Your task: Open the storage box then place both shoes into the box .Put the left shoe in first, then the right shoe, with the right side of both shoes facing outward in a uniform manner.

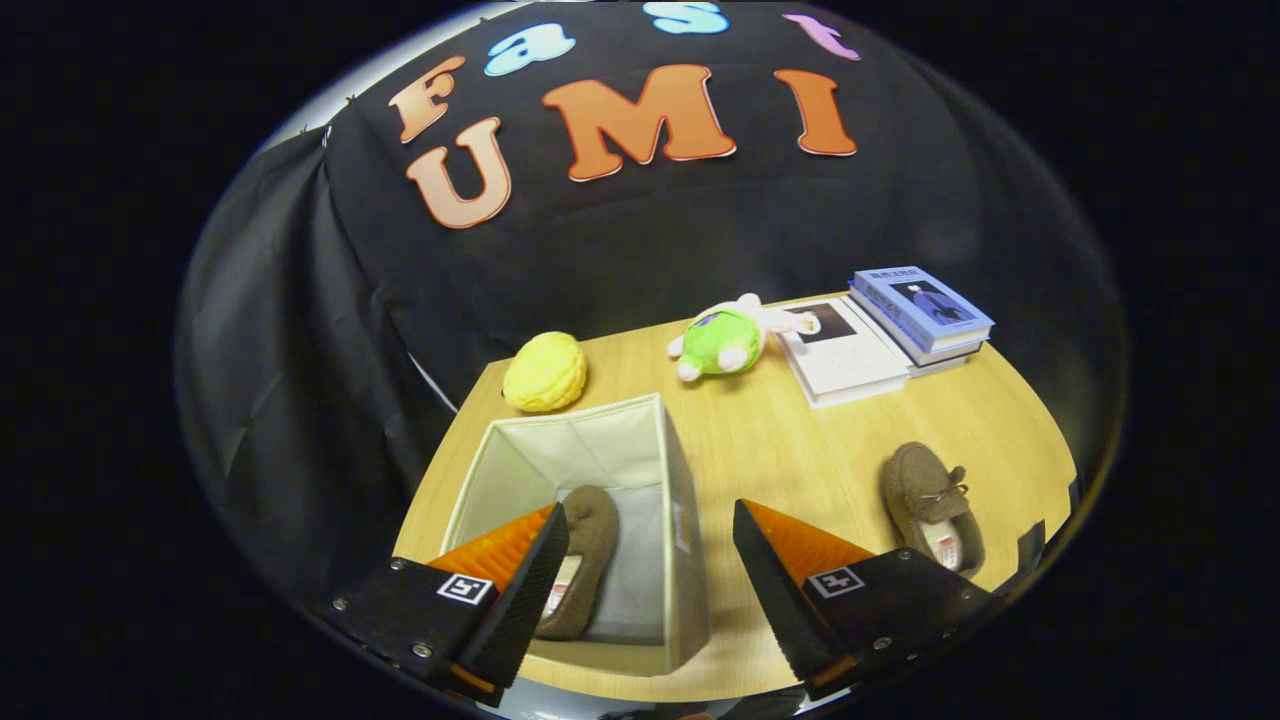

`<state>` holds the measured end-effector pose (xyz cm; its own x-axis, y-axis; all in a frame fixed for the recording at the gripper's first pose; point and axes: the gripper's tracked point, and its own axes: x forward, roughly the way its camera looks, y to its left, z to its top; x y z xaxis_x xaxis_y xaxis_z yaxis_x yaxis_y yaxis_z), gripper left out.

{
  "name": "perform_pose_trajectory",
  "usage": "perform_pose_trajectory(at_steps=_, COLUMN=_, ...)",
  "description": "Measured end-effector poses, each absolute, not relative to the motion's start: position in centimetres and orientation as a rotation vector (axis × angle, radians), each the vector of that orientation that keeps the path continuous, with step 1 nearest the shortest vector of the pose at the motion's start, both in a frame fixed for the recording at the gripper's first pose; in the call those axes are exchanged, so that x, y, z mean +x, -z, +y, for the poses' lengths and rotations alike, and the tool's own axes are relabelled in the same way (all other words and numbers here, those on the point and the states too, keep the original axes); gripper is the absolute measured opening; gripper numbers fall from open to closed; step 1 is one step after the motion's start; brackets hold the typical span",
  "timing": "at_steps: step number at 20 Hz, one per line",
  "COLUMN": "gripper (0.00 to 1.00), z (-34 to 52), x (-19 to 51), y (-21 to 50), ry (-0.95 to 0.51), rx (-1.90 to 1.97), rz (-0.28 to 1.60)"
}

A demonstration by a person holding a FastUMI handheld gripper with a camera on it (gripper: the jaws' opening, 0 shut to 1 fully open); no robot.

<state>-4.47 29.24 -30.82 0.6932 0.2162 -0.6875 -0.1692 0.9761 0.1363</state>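
We hold the gripper above the table with its fingers spread wide and nothing between them. In the lower left of the frame the fabric storage box stands open, and one brown shoe already lies inside against its left wall (the left shoe, we judge, since it goes first). The second brown shoe waits on the bare wood at lower right, well apart from the box, so our open fingers look ready for it.
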Motion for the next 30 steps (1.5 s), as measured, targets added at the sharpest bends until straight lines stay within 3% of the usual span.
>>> perform_pose_trajectory(at_steps=12, gripper=0.99, z=11.9, x=-4.2, y=31.8, ry=-0.007, rx=0.042, rz=0.729)
perform_pose_trajectory(at_steps=25, gripper=0.99, z=-0.1, x=-6.9, y=41.1, ry=0.130, rx=0.055, rz=0.902)
perform_pose_trajectory(at_steps=26, gripper=0.98, z=-0.2, x=-6.9, y=41.7, ry=0.131, rx=0.074, rz=0.913)
perform_pose_trajectory(at_steps=30, gripper=0.79, z=-0.1, x=-6.1, y=44.0, ry=0.115, rx=0.114, rz=0.954)
